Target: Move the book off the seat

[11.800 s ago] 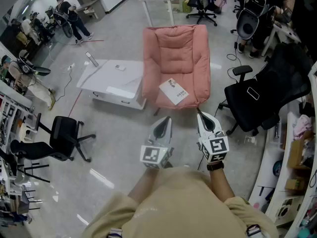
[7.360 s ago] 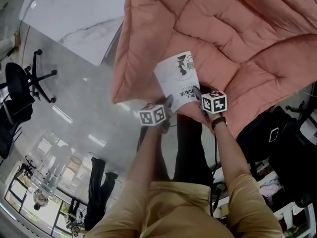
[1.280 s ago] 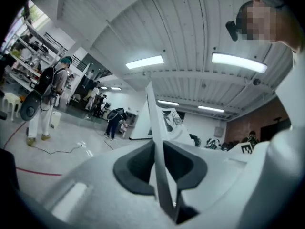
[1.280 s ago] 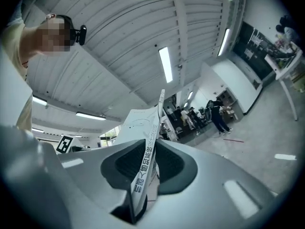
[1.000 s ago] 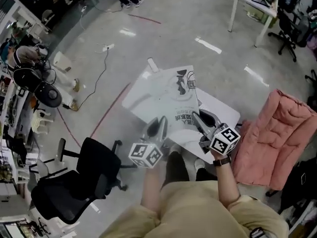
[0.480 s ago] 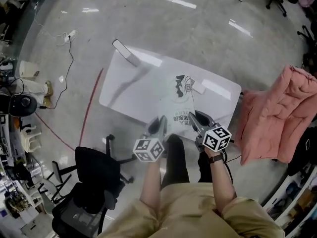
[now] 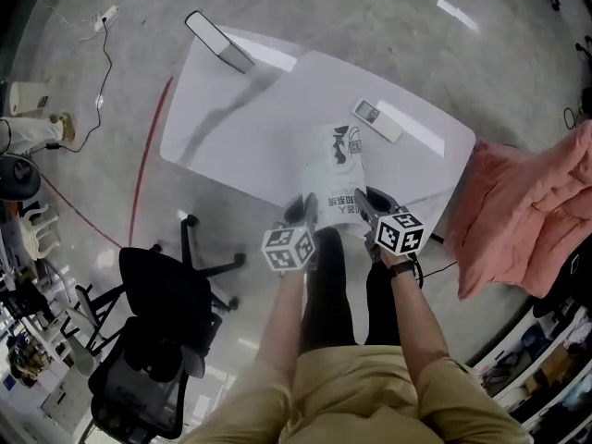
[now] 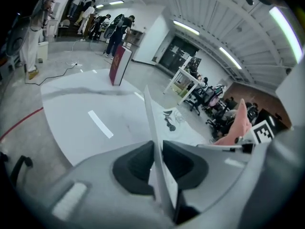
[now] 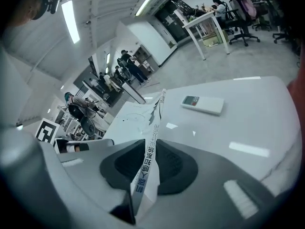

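My jaws stand narrow on both sides, each pair clamped on the near edge of the book (image 7: 340, 169): the left gripper (image 7: 303, 209) at its left corner, the right gripper (image 7: 363, 198) at its right. The left pair has just eased a touch wider, with the book between its pads. The book lies out over the near edge of the white table (image 7: 268, 109), its far end toward a remote (image 7: 377, 120); I cannot tell if it touches the top. A slab (image 7: 219, 43) stands at the far corner. Around is glossy grey floor (image 7: 388, 26) with a red line (image 7: 139, 174). The pink chair (image 7: 532, 211) is to the right and an office chair (image 7: 162, 294) to the left. My forearms (image 7: 282, 326) reach forward side by side, grippers slanting down.
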Motion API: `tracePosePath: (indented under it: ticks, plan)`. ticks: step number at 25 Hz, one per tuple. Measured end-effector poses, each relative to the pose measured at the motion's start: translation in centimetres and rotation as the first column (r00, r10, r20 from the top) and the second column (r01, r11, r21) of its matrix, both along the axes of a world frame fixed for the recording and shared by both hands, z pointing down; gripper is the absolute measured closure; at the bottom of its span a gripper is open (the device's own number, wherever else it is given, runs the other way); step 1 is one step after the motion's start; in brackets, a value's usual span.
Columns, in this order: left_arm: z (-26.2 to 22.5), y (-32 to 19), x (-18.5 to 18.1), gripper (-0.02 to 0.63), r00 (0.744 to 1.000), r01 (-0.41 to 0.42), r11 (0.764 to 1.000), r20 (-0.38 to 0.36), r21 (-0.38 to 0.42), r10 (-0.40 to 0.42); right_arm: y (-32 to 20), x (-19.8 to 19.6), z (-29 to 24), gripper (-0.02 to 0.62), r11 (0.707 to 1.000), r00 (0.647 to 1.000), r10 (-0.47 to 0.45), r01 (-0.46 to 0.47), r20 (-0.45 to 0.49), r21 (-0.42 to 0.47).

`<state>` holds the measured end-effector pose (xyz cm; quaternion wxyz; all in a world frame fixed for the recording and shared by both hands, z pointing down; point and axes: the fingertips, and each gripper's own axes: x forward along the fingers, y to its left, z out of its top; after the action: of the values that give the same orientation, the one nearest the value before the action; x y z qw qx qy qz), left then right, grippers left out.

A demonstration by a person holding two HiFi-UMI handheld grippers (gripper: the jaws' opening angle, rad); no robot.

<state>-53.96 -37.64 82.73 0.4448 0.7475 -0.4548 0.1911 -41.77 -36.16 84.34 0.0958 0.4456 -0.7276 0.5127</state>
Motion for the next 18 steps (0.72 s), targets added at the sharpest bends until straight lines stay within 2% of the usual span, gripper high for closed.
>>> tracePosePath:
  ticks: [10, 15, 18]
  plan:
    - [9.2, 1.8, 0.0, 0.538, 0.999, -0.007, 0.994, 0.039, -0.11, 0.012, 1.6, 0.1, 8.6, 0.525, 0.993, 0.997, -0.001, -0.008, -0.072, -0.118]
    - [11.5, 3.3, 1.0, 0.527, 0.996, -0.058, 0.982, 0.059, -0.181, 0.07, 2.4, 1.4, 10.5, 0.529, 0.981, 0.985, 0.036, -0.067, -0.169, -0.18]
    - [12.3, 3.1, 0.8, 0.523, 0.995, -0.054, 0.978, 0.077, -0.2, 0.071, 2.3, 1.4, 11.4, 0.523, 0.975, 0.981, 0.03, -0.071, -0.193, -0.21]
